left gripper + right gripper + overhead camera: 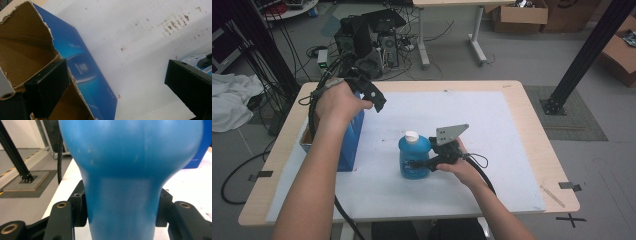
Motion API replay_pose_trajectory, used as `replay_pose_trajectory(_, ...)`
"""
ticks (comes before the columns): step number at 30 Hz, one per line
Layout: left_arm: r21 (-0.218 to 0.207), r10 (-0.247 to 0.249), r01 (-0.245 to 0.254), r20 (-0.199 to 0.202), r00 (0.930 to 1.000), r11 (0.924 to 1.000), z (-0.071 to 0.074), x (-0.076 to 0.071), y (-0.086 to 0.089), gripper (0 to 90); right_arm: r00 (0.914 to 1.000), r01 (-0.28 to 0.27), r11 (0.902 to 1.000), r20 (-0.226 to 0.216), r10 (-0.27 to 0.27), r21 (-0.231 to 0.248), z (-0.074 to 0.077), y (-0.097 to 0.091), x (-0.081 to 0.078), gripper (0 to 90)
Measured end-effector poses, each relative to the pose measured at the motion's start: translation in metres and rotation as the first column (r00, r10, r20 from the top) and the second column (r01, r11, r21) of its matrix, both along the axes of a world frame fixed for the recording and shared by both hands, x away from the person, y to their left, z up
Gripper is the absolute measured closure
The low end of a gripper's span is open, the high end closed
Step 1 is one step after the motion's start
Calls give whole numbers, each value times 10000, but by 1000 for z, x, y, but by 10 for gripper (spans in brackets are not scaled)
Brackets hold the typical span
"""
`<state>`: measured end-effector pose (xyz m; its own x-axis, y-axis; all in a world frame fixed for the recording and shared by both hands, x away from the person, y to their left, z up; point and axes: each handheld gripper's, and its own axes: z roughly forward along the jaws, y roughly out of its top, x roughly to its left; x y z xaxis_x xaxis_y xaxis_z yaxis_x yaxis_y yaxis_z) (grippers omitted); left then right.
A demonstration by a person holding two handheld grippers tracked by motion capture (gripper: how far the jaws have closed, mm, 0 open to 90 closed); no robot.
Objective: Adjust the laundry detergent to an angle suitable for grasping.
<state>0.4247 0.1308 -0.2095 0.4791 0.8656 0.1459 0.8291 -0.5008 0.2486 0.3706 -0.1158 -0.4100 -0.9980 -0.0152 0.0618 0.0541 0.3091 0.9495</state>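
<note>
Right tool [424, 162]: clamped on blue bottle [414, 157], upright on white counter [492, 145] near centre, white cap on top. Left tool [371, 100]: jaws apart, one jaw inside open blue carton [349, 145] at counter's left edge, nothing gripped.

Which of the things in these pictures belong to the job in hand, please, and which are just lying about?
In the job:
- blue bottle, clamped in the right gripper
- open blue box, under the open left gripper

Lying about:
- white cloth
- cardboard boxes
- computer tower
</note>
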Motion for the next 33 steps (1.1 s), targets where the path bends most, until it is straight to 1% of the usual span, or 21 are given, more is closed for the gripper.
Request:
replay_pose_trajectory(8,-1,-72,72,-30,10000,10000,-1,0,-1,63,9995,-324,9994,-2,324,-116,-4,2,2,446)
replay_pose_trajectory(11,-25,-50,49,-38,10000,10000,-3,1,-1,63,9990,-445,9990,33,445,-26,-5,3,2,446)
replay_pose_trajectory(14,-13,-78,78,-45,10000,10000,-3,1,-1,63,9979,-640,9979,-30,640,83,-5,2,2,446)
replay_pose_trajectory(24,-15,-69,69,-26,10000,10000,-3,1,0,63,9970,-773,9970,-6,773,-57,-7,3,4,446)
replay_pose_trajectory(26,-6,-63,63,-18,10000,10000,-3,1,0,63,9966,-826,9965,-47,825,-164,-8,4,4,444)
replay_pose_trajectory(31,-1,-49,49,5,10000,10000,-4,2,-1,63,9964,-836,9963,99,838,-176,-8,5,3,438)
replay_pose_trajectory(33,-3,-36,36,15,10000,10000,-4,2,-1,63,9965,-825,9964,92,827,-187,-8,4,3,437)
